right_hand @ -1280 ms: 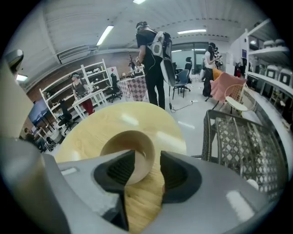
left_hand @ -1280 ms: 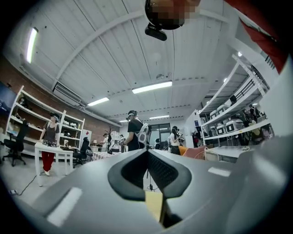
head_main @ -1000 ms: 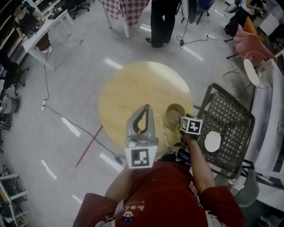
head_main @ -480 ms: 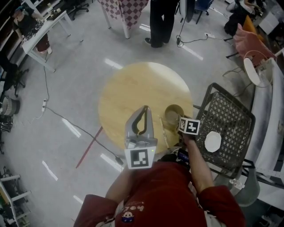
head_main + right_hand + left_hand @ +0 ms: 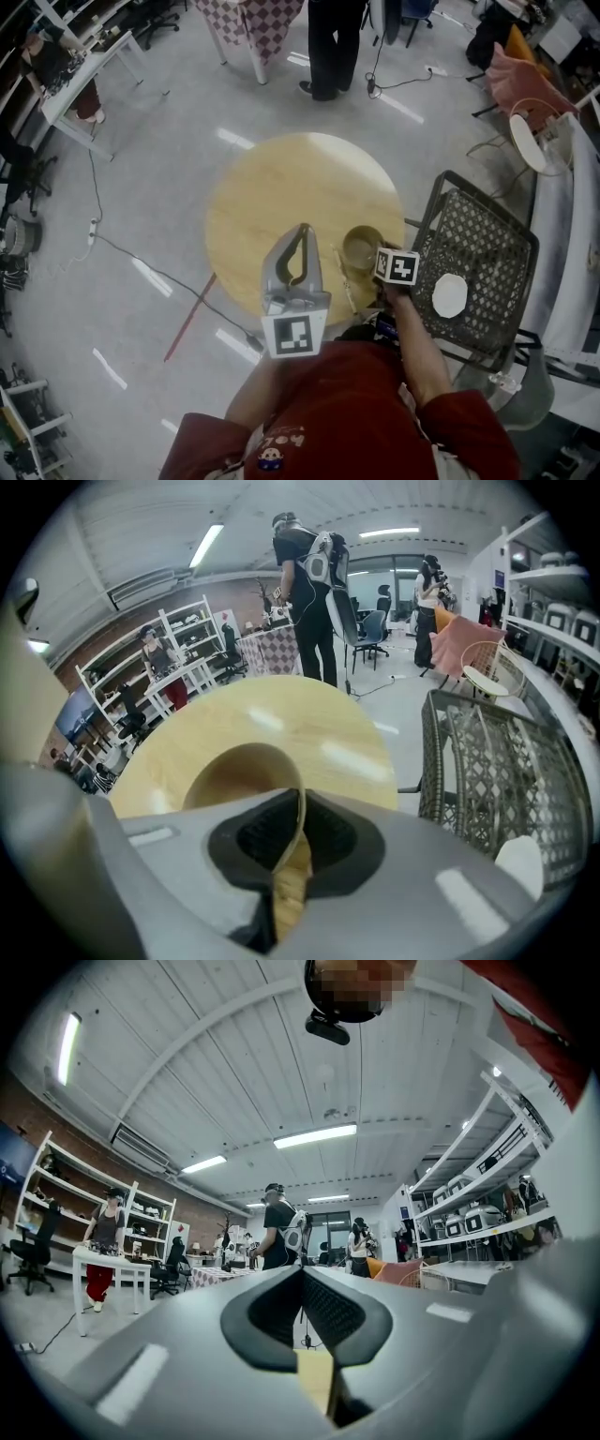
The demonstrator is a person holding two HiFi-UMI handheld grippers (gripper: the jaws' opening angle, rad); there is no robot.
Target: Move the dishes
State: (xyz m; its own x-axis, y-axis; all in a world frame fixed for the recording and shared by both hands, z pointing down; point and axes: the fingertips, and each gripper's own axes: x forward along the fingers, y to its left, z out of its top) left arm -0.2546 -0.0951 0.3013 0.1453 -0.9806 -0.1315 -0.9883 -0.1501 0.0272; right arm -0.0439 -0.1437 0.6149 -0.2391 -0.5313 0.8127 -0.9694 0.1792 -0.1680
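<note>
1. Right gripper (image 5: pixel 298 808): its fingers (image 5: pixel 334 834) have just been closing and now pinch the bowl (image 5: pixel 361 246) by its rim.
2. The bowl sits at the round desk's (image 5: pixel 281 187) lower-right edge.
3. Left gripper (image 5: pixel 300 246): fingers (image 5: pixel 267 1312) pressed together, nothing between them.

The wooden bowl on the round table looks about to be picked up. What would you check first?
1. Right gripper on the wooden bowl: ok. Its jaws have just been closing and pinch the rim.
2. Grip firm enough to lift: cannot tell.
3. Bowl empty: ok. Nothing shows inside it.
4. Left gripper out of the way: ok. It is shut, empty and raised over the table, apart from the bowl.
5. Free space on the mesh chair beside the white plate: ok.
</note>
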